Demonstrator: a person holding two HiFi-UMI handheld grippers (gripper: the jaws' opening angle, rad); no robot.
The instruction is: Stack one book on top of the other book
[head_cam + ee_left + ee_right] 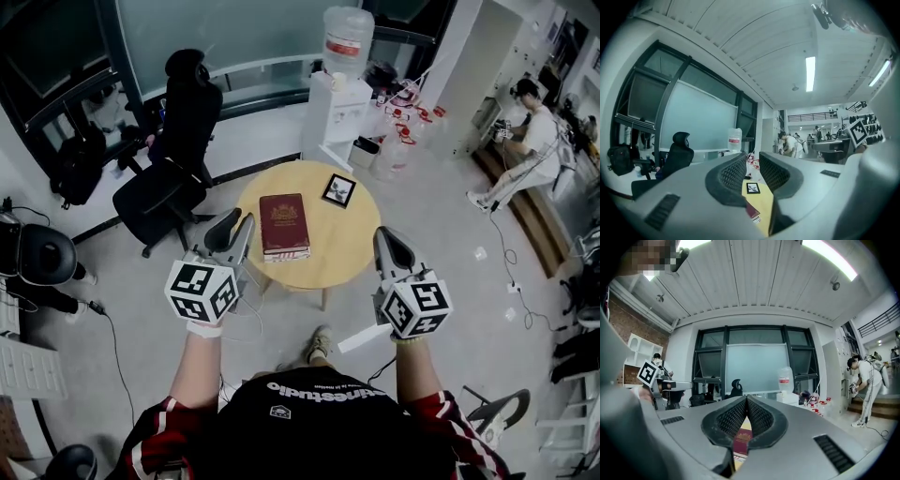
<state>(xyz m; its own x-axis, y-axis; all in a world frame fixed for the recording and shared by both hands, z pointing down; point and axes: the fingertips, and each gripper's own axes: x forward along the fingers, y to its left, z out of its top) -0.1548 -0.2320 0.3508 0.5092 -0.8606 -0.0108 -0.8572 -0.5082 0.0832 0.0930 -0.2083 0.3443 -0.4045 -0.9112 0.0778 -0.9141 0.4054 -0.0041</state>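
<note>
A dark red book (284, 223) lies in the middle of the round wooden table (352, 239). Its near edge shows pale pages; whether another book lies beneath I cannot tell. A small black-covered book (338, 190) lies apart at the table's far right. My left gripper (235, 219) hovers level at the table's left edge, open with nothing between its jaws. The left gripper view shows its jaws (752, 157) framing the small black book (753, 188) and a corner of the red book (752, 211). My right gripper (389, 240) hangs at the right edge, shut and empty (746, 399), with the red book (742, 441) seen below.
A water dispenser (342, 94) stands behind the table. A black office chair (155, 202) is to the left, with a seated person (190, 103) beyond. Another person (530, 141) sits at the far right. Cables trail across the floor.
</note>
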